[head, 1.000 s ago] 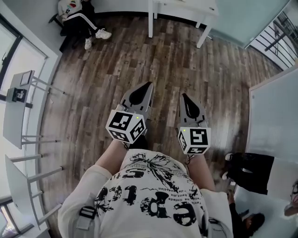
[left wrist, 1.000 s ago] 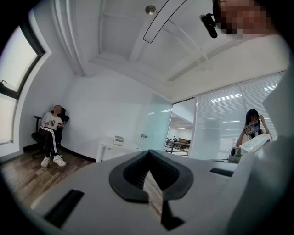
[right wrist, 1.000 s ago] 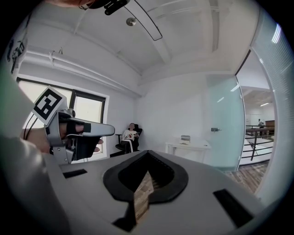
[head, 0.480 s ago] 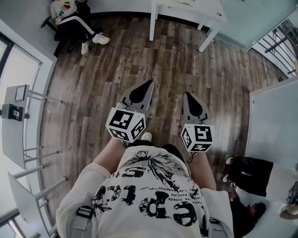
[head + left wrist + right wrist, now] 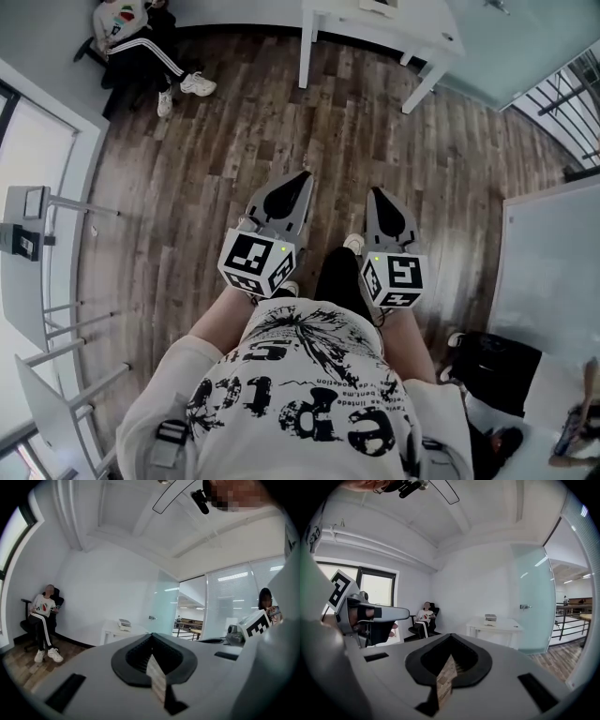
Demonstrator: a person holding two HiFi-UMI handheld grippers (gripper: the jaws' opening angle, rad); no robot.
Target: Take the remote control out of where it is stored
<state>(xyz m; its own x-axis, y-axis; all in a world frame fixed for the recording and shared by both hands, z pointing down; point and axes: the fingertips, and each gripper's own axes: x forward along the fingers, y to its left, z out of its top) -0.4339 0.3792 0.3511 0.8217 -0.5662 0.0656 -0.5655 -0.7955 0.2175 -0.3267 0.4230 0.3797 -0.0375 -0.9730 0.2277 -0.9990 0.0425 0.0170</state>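
No remote control shows in any view. I hold both grippers out level in front of me over a dark wood floor [image 5: 234, 141]. My left gripper [image 5: 305, 176] has its jaws pressed together to a point, with nothing between them; the left gripper view shows that closed tip [image 5: 151, 635] too. My right gripper [image 5: 375, 193] stands beside it, also shut and empty, its tip [image 5: 450, 635] closed in the right gripper view. Both point toward a white table [image 5: 375, 23] at the far wall.
A small box [image 5: 490, 617] lies on the white table [image 5: 494, 624]. A person [image 5: 141, 37] sits in a chair at the far left. Folded tables [image 5: 37, 216] stand along the left wall. A white desk [image 5: 553, 253] and a black bag [image 5: 497, 361] are at the right.
I have walked forward across the floor toward the white table, one leg now stepping out between the grippers. Both grippers stayed shut and side by side.
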